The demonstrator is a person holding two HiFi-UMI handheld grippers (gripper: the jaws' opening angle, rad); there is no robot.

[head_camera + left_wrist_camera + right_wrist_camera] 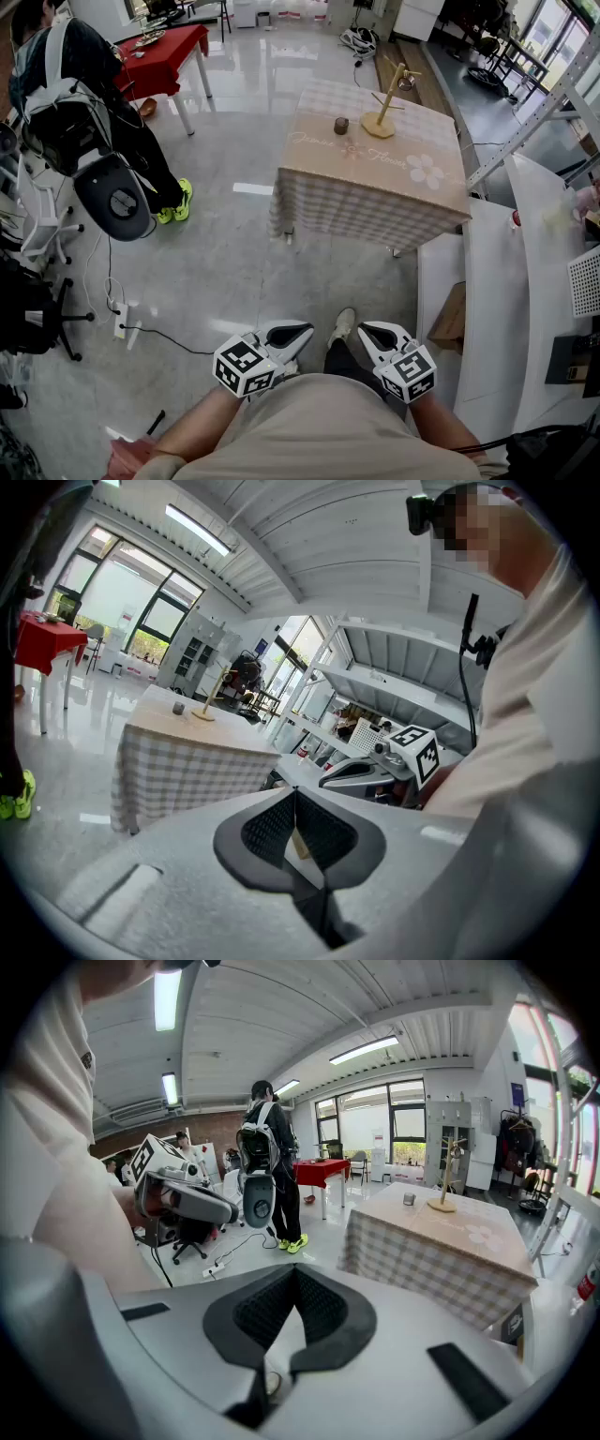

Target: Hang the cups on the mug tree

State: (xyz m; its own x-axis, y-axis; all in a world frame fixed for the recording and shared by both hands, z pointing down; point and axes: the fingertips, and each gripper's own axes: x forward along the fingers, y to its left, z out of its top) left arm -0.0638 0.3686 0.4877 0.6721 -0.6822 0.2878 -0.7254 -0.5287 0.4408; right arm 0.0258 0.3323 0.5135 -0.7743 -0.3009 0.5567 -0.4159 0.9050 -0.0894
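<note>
A wooden mug tree [382,111] stands at the far side of a table with a checked cloth [375,187], several steps ahead of me. A small dark cup [341,125] sits on the cloth just left of the tree. Something small and round [406,82] hangs by the tree's upper right peg; I cannot tell what it is. My left gripper [304,330] and right gripper [367,330] are held close to my body, far from the table, both shut and empty. The left gripper view shows the table [187,738], cup [177,708] and tree [208,700] far off; the right gripper view shows the cup [409,1199] and tree [445,1180].
A person with a backpack [84,94] stands at the left near a red table [164,56]. Office chairs [37,309] and a power strip [120,319] with cables lie at the left. White counters and shelving [487,309] run along the right. Glossy floor [225,244] lies between me and the table.
</note>
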